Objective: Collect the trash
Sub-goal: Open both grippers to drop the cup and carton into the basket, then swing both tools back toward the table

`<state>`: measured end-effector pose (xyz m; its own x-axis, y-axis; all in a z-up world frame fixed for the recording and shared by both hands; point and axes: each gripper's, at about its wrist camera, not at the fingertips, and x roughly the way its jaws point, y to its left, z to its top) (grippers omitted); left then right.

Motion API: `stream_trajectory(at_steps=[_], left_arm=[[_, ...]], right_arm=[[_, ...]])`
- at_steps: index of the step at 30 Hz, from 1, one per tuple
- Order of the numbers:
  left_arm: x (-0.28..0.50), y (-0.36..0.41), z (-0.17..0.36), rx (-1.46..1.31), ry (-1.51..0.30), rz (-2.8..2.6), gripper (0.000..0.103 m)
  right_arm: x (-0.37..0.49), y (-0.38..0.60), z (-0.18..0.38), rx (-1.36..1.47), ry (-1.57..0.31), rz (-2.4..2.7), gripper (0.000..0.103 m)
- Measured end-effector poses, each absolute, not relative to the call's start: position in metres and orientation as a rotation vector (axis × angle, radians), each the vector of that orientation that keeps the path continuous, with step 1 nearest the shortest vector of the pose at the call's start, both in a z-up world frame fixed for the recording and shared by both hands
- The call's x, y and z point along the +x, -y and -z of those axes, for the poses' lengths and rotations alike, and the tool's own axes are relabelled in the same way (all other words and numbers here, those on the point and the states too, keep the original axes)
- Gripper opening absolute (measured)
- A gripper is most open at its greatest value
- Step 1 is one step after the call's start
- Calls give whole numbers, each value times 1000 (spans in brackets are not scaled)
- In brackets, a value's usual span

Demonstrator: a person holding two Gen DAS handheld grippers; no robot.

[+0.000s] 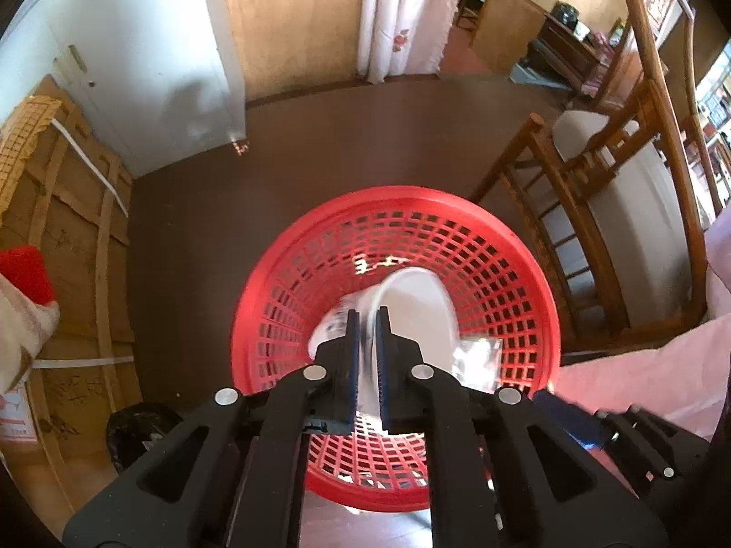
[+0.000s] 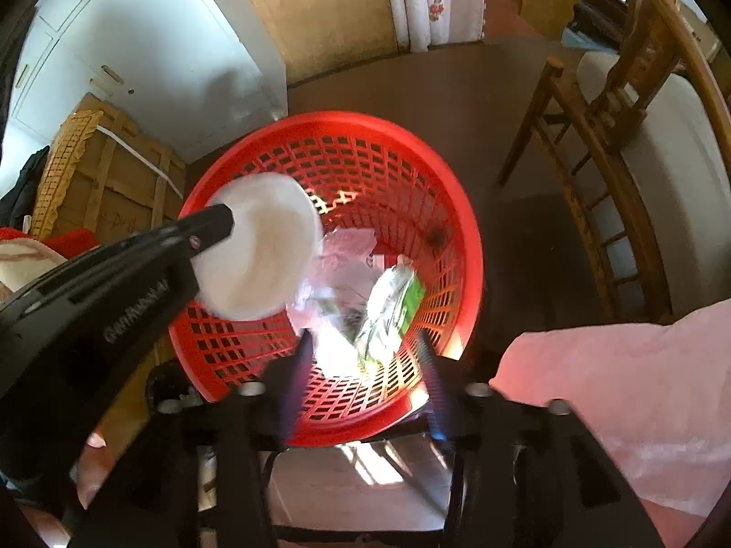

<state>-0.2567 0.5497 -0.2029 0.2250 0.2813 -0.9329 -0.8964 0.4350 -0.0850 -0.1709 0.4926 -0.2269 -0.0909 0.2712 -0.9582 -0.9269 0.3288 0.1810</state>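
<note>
Our left gripper (image 1: 366,315) pinches the white cup (image 2: 260,246); our right gripper (image 2: 365,347) hangs open, empty. We let go right over the red basket (image 2: 347,128).

One basket (image 2: 347,137), one cup (image 2: 260,251), perhaps three wrappers (image 2: 393,310)

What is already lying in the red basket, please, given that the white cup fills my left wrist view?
Observer: In the right wrist view, crumpled clear plastic and a green-and-white wrapper lie in the red basket.
Operator: Thank you. Is the right gripper carrying anything?
Observer: No, the right gripper is open and empty above the basket's near rim.
Operator: Is the cup inside the rim's outline?
Observer: Mostly. The white cup hangs at the left gripper tips, over the basket's left side.
</note>
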Motion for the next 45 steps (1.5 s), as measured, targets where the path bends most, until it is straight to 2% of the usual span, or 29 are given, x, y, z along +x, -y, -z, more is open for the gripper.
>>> stream_trajectory(at_steps=[4, 7, 16, 18, 24, 34, 45], left_arm=[[-257, -547, 194, -740, -1016, -908, 36], [-257, -541, 183, -724, -992, -905, 42], [-258, -509, 123, -678, -879, -849, 45], [-258, -497, 102, -640, -836, -842, 45], [-244, -455, 50, -535, -738, -771, 54], [-156, -329, 8, -326, -734, -466, 60], [-30, -151, -16, -135, -738, -38, 63]], right_arm=[[-168, -484, 218, -673, -1269, -1152, 51], [-165, -472, 204, -658, -1244, -1148, 51], [-151, -407, 129, -517, -1124, -1216, 53], [-147, -386, 107, -472, -1077, -1219, 57], [-123, -307, 50, -334, -943, -1155, 69], [-47, -108, 15, -132, -870, -763, 76], [4, 118, -2, 68, -820, -350, 77]])
